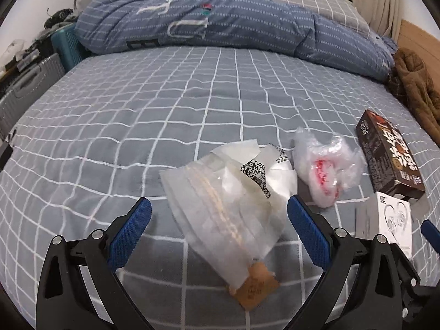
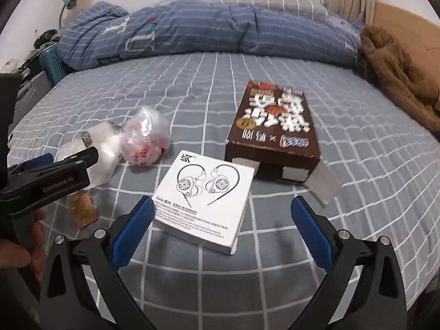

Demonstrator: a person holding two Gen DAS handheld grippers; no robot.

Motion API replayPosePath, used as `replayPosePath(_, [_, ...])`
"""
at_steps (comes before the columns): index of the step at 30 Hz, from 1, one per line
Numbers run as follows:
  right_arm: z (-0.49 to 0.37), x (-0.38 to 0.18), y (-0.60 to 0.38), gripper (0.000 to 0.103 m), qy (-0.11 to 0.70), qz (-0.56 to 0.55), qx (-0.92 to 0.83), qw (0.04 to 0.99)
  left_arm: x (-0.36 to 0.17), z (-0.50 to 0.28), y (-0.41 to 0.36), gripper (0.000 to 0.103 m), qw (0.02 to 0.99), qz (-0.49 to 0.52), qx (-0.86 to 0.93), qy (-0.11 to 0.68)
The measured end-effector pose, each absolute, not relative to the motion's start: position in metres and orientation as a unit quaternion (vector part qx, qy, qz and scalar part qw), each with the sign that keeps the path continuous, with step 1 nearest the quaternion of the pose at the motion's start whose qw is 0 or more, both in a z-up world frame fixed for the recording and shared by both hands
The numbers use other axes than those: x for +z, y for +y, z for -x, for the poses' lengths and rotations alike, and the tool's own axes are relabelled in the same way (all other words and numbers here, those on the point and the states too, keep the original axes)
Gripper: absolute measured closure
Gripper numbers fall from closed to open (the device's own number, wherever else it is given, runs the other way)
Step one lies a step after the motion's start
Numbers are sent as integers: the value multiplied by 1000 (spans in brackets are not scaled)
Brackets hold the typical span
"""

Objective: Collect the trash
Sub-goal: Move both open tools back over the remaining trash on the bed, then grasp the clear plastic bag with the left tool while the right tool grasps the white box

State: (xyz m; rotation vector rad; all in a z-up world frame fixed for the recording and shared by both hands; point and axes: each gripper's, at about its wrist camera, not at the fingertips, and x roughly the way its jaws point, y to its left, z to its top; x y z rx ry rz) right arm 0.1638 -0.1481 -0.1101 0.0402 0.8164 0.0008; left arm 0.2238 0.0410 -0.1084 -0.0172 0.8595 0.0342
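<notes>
Trash lies on a grey checked bed. A flat clear plastic bag (image 1: 225,209) with a brown tag lies between the open jaws of my left gripper (image 1: 217,214). To its right sit a crumpled plastic bag with red print (image 1: 327,170), a brown snack box (image 1: 390,156) and a white earphone box (image 1: 390,220). In the right wrist view my right gripper (image 2: 222,217) stands open around the near end of the white earphone box (image 2: 206,200). The brown snack box (image 2: 275,126) lies behind it with an open flap. The crumpled bag (image 2: 145,137) is to the left.
A rolled blue quilt (image 1: 220,24) and a grey pillow (image 1: 308,2) lie at the far end of the bed. A brown garment (image 2: 398,77) sits at the right edge by a wooden board. Suitcases and clutter (image 1: 35,63) stand off the left side. A hand (image 2: 24,244) holds the left gripper.
</notes>
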Motion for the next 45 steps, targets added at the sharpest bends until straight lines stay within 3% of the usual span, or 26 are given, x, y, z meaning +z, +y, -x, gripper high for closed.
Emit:
replayPosePath(8, [-174,-116,-136,8,408,-23,17,912,-118,-239,38,9,904,22,8,428])
replayPosePath(11, [-173,-120,-126,8,413,-8,26,910,-120,-241,33,19,902,23,-2,432])
replayPosePath(15, [-179,-124,-134,8,424,-34,17,905,-124,-242,30,41,897,25,-18,440])
replayPosePath(17, [-180,-124,-136,26,423,-40,20,905,-123,-242,28,54,897,23,-28,440])
replayPosePath(19, [-179,-124,-135,26,420,-36,24,906,-123,-240,28,64,897,27,-35,440])
replayPosePath(21, [-178,-125,-136,27,420,-36,26,906,-124,-240,28,68,897,29,-38,440])
replayPosePath(28, [-174,-115,-137,27,405,-41,36,912,-114,-235,30,76,901,34,-33,430])
replayPosePath(45, [-156,-71,-147,27,378,-33,43,924,-79,-208,40,77,911,40,-24,409])
